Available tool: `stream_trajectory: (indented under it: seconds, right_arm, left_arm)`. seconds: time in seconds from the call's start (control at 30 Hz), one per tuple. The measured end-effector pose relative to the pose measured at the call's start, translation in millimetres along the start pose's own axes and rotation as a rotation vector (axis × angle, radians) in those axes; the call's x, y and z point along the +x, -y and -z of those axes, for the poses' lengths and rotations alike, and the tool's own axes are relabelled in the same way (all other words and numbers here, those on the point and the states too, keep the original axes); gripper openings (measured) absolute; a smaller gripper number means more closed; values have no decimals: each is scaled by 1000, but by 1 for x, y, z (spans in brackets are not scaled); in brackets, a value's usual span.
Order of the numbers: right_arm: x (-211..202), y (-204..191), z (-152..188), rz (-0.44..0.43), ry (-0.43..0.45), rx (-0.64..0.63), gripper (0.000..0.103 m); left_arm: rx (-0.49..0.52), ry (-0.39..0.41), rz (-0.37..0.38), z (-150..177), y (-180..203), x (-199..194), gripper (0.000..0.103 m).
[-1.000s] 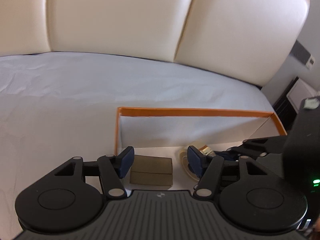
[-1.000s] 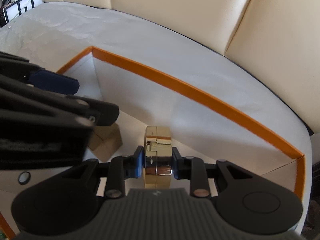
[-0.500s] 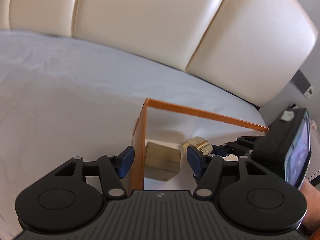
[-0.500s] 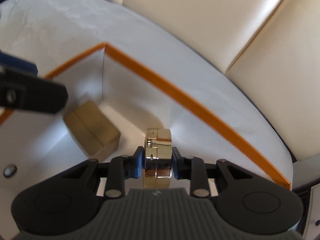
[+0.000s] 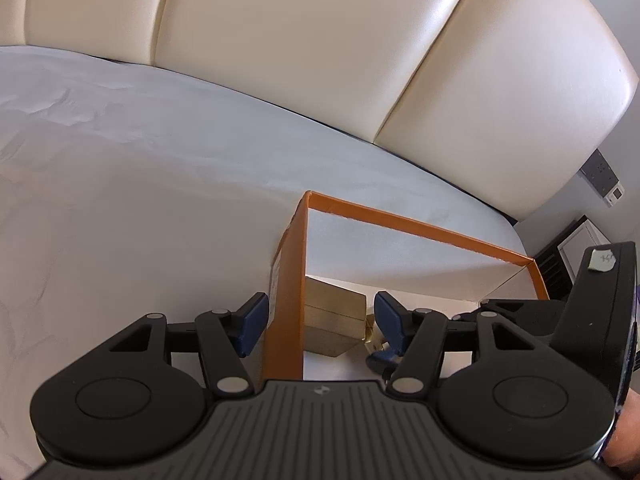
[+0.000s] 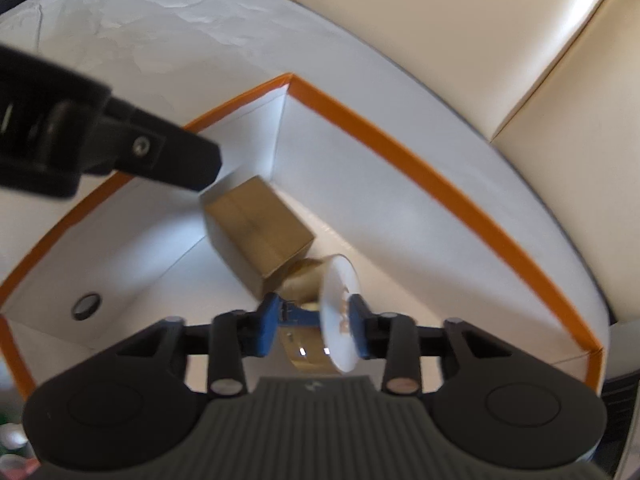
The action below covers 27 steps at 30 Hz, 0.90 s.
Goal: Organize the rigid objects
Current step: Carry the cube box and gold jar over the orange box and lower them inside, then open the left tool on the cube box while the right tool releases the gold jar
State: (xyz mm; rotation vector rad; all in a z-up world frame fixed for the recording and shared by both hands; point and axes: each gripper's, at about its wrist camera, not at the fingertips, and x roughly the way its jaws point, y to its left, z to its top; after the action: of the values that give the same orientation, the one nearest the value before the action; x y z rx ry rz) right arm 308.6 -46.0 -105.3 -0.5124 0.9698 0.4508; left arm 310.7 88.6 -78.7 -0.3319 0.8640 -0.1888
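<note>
Gold round case sits low centre in the right wrist view, inside the orange-rimmed box, its far end touching the gold cube box. Your right tool has just been opening; the blue pads no longer pinch it, though it lies between them. It looks stiff, glossy, likely slippery, so take it across the flat faces. Its axis runs across the frame, white face pointing right. Your left tool hangs spread over the box's near wall, gripping nothing. All rests on the bed.
</note>
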Motion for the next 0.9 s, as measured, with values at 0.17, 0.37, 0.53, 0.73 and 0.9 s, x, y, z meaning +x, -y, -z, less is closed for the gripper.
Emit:
stream_trajectory:
  seconds: [0.17,0.37,0.53,0.73,0.9]
  right_arm:
    - [10,-1,21,-9,-72,16,50]
    - [17,7,11,49,-79,33,47]
    - [21,23,5,123,-58,112,43]
    - [3,21,7,100,19,153,43]
    - [-51,12,25,71,124,175,46]
  left_arm:
    - [3,-6,3,2,-2,-1,71]
    - [6,-17,2,1,-1,4,71]
    - [13,-26,-4,2,1,9,71]
    - [54,46,-16,4,15,-2,71]
    - [85,128,24,6,36,-28,71]
